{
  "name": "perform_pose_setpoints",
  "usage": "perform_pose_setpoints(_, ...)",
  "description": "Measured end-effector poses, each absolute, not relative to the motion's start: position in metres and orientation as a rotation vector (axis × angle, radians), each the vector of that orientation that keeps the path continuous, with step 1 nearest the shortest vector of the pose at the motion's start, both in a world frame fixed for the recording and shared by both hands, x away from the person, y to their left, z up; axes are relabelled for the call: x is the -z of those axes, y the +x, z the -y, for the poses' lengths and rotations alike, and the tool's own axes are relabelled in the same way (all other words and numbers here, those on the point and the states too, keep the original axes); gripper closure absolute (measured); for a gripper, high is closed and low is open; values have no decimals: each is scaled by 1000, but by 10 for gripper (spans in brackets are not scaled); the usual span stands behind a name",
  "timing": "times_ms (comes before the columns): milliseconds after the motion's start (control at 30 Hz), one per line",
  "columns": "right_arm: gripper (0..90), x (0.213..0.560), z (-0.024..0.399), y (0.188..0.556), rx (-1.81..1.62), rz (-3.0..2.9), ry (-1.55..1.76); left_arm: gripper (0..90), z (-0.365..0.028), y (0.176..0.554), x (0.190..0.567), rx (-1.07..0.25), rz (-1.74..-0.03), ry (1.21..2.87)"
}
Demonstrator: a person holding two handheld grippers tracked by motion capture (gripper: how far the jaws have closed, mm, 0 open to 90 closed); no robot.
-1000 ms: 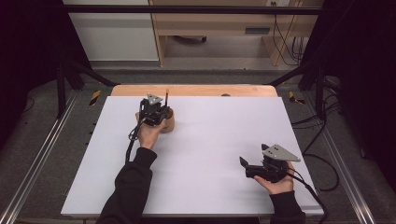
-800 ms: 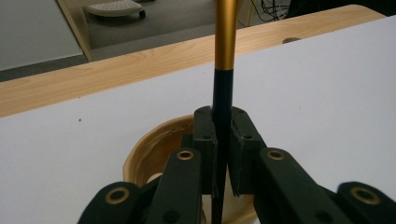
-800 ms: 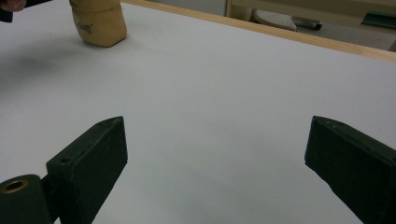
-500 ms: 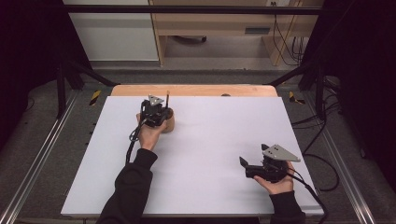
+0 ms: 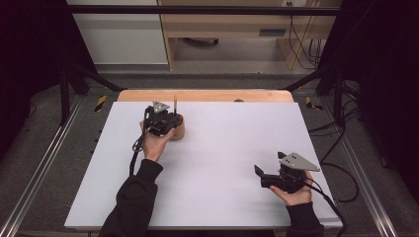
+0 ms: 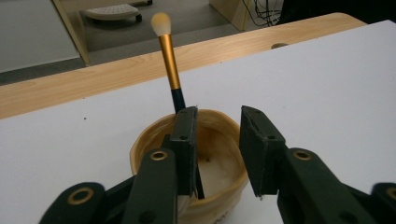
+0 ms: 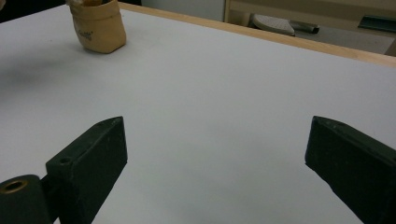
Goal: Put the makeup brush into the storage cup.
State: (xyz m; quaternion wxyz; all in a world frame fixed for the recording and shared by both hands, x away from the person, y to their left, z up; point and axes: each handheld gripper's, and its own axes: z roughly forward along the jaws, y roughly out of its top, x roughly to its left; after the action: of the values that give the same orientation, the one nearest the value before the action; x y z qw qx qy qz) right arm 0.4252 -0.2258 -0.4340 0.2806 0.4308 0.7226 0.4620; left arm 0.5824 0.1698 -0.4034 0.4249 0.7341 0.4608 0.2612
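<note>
A tan soft cup (image 6: pixel 138 150) stands at the back left of the white table (image 5: pixel 237 133). A makeup brush (image 6: pixel 168 51) with a gold and black handle and a pale tip stands upright in it, leaning on the far rim. My left gripper (image 6: pixel 217 119) hovers right over the cup's mouth, open by a narrow gap with nothing between the jaws; the brush handle passes behind its left jaw. In the high view the left gripper (image 5: pixel 165 121) covers most of the cup (image 5: pixel 179 129). My right gripper (image 5: pixel 258 173) rests open wide at the front right, far from the cup (image 7: pixel 99 28).
A wooden strip (image 5: pixel 207 95) runs along the table's far edge. Beyond it are the floor, a wooden desk and cables (image 5: pixel 301 44). Metal rails (image 5: pixel 44 163) flank the table on both sides.
</note>
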Motion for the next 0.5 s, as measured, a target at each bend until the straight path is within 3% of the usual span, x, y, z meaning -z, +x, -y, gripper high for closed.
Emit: perform_pose_setpoints(500, 55, 430, 229, 423, -1254, -1915, 1158, 488, -181, 530, 391, -609, -1039, 1814)
